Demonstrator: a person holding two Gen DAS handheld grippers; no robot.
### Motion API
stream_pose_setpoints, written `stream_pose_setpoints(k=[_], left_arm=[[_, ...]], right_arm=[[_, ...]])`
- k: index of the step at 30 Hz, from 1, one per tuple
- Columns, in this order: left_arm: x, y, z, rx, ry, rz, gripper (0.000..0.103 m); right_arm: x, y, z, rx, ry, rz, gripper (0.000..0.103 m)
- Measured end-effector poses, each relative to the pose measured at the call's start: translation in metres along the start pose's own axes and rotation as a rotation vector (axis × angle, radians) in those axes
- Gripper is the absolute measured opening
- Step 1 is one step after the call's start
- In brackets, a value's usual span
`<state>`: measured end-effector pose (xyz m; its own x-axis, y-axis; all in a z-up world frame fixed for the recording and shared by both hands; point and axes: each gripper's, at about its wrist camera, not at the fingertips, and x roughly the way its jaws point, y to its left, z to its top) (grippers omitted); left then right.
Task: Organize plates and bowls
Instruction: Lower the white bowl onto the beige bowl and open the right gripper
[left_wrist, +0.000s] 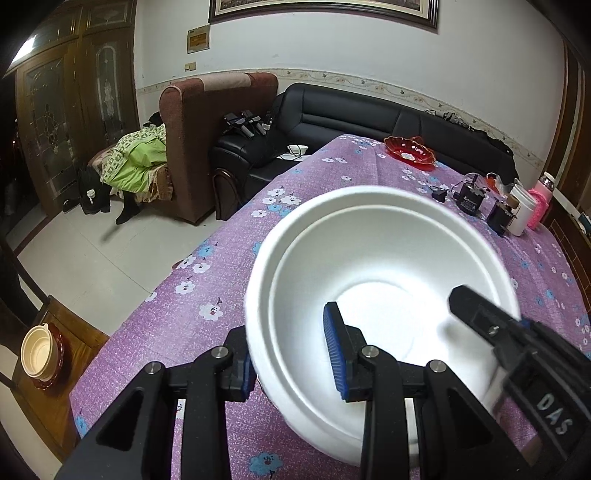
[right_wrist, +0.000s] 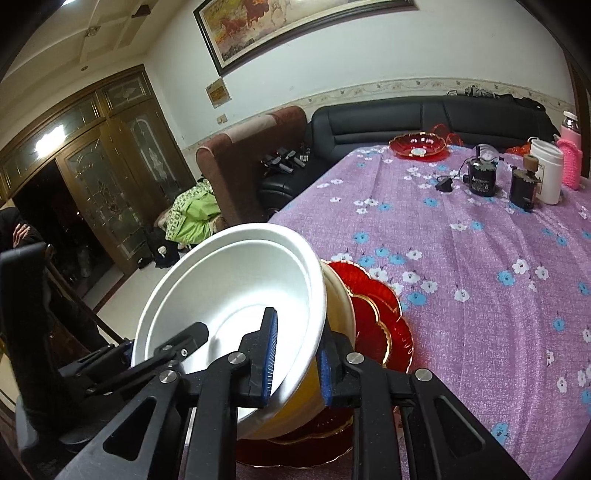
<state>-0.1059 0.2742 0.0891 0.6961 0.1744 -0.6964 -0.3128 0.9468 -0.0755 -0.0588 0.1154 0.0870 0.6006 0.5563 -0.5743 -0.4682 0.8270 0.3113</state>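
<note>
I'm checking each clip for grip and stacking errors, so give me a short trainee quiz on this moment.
1. Multiple choice: in the right wrist view, what lies under the white bowl and the bowl it sits in? A) a black tray; B) a red scalloped plate; C) a folded towel.
2. True or false: only the right tongs reach the white bowl; the left tongs are clear of it.
3. Fill in: the white bowl is nested inside a ____ bowl.

Key: 1 B. 2 False: the left tongs straddle its rim too. 3 yellow.
</note>
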Motion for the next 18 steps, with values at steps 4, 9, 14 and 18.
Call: stream_pose_setpoints(k=[4,9,14,18], left_arm=[[-0.005,0.001,0.001,-0.003,-0.012,0.0,0.031],[0.0,0.004,0.0,-0.026,0.005,0.004,0.031],[-0.001,0.006,0.0,-0.041,0.007,-0.016,0.032],[-0.005,0.011,0.0,-0.065,-0.005,-0.029,0.032]], right_arm=[[0.005,0.002,-0.001,-0.004,0.027,-0.001,0.035],[0.006,0.004,-0.001,-0.019,0.014,-0.018,0.056],[0.006,0.006,-0.001,-0.044,-0.006,-0.042,0.066],[0.006,0.007,0.001,-0.045,-0.019,-0.026,0.07]])
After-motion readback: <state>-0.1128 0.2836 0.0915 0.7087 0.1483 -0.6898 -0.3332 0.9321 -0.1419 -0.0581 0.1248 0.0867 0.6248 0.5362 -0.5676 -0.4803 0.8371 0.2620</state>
